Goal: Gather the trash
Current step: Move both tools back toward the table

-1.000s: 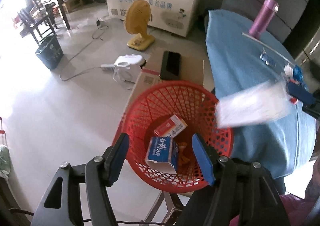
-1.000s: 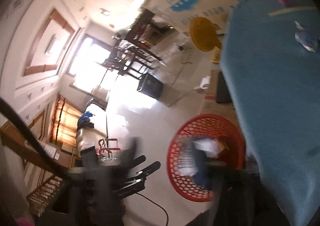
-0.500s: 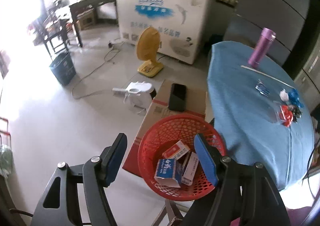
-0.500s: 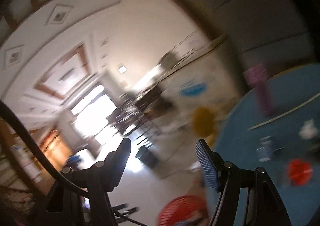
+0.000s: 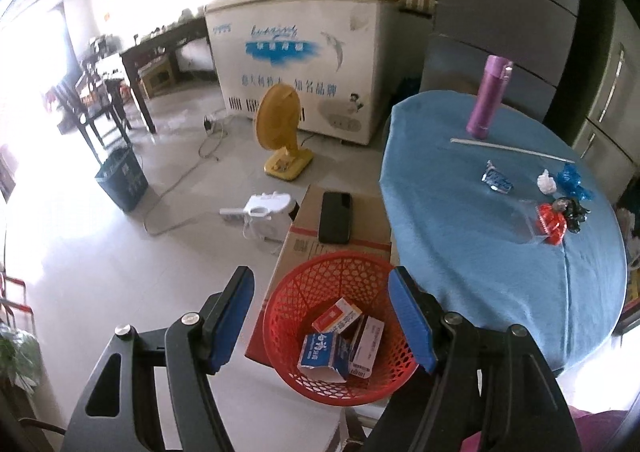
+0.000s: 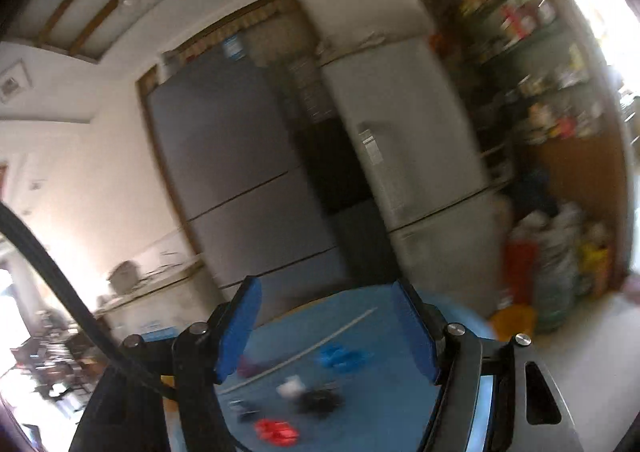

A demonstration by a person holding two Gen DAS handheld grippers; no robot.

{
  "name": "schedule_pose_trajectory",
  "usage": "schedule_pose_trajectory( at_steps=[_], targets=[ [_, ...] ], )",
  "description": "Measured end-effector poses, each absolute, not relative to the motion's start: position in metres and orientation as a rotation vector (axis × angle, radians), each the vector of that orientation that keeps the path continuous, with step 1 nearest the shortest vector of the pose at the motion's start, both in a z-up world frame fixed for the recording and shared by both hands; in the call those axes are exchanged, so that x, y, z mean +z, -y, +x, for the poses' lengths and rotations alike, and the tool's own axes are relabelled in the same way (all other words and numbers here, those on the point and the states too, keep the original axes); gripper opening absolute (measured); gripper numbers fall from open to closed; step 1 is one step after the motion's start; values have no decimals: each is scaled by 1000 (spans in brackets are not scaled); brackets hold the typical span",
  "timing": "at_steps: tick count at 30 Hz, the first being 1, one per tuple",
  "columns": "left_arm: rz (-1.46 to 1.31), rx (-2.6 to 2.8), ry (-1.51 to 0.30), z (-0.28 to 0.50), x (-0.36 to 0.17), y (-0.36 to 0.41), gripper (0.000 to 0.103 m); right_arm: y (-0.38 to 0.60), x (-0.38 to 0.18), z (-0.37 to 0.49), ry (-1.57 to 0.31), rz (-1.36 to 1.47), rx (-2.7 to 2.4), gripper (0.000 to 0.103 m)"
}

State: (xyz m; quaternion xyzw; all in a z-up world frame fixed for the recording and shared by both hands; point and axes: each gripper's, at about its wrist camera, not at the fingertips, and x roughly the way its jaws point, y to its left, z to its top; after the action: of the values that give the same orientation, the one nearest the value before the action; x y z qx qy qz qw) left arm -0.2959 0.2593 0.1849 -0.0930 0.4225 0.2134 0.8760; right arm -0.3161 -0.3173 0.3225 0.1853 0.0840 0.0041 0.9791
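A: Basket status: red, on the floor just beside the blue-clothed table, three cartons inside. Left gripper hangs above it, jaws apart, nothing between them.

B: Right gripper?

A: Jaws spread, empty, aimed across the tabletop. Judgement: next pick is a wrapper; come down over one piece only, square to the cloth.

B: View differences?

A: Left view shows red wrapper and blue wrapper sharply, plus basket. Right view is blurred, no basket; shows the fridges.
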Motion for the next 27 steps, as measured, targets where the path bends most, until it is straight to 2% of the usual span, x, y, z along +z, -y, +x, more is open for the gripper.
schedule_pose_trajectory(
  at_steps=[7, 12, 14, 19, 27],
  targets=[
    [-102, 416, -777, -300, 237, -224, 73, 365, 335, -378, -122, 406, -45, 72],
    [-6, 336, -694, -300, 271, -184, 74, 379, 335, -389, -102, 415, -29, 72],
    [24, 308, -659, -304, 280, -171, 81, 377, 333, -384, -89, 416, -18, 72],
    [93, 242, -618, -305, 281, -144, 84, 380, 330, -387, -70, 437, -3, 74],
    [71, 145, -688, -272, 272, -129, 84, 377, 318, -379, -90, 464, 10, 74]
  ],
)
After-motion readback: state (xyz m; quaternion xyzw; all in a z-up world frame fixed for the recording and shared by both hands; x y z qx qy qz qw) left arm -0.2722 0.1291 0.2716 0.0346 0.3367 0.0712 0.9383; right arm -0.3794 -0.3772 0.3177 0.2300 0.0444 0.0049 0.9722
